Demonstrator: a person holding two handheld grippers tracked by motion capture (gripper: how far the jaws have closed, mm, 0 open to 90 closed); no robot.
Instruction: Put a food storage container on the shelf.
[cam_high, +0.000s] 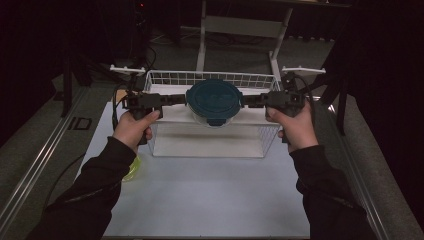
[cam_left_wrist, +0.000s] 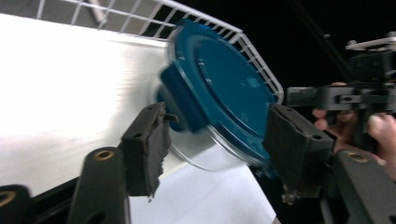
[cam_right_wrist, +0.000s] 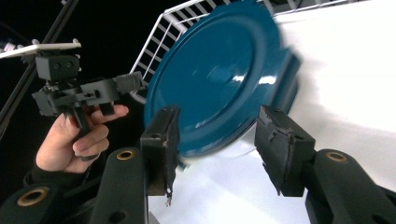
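A round clear container with a dark blue lid (cam_high: 214, 99) hangs over the white wire basket (cam_high: 165, 75), at about rim height. My left gripper (cam_high: 182, 98) is on its left side and my right gripper (cam_high: 247, 100) on its right, each shut on the lid's edge. In the left gripper view the blue lid (cam_left_wrist: 224, 88) sits tilted between the black pads (cam_left_wrist: 147, 140), its glass base showing below. In the right gripper view the lid (cam_right_wrist: 219, 79) bulges between the pads (cam_right_wrist: 280, 144), slightly blurred.
The basket stands at the back of a white table (cam_high: 210, 195). A yellow-green object (cam_high: 132, 169) lies partly under the left forearm. A white metal stand (cam_high: 240, 25) and dark floor lie beyond. The opposite hand and gripper (cam_right_wrist: 88, 91) appear in each gripper view.
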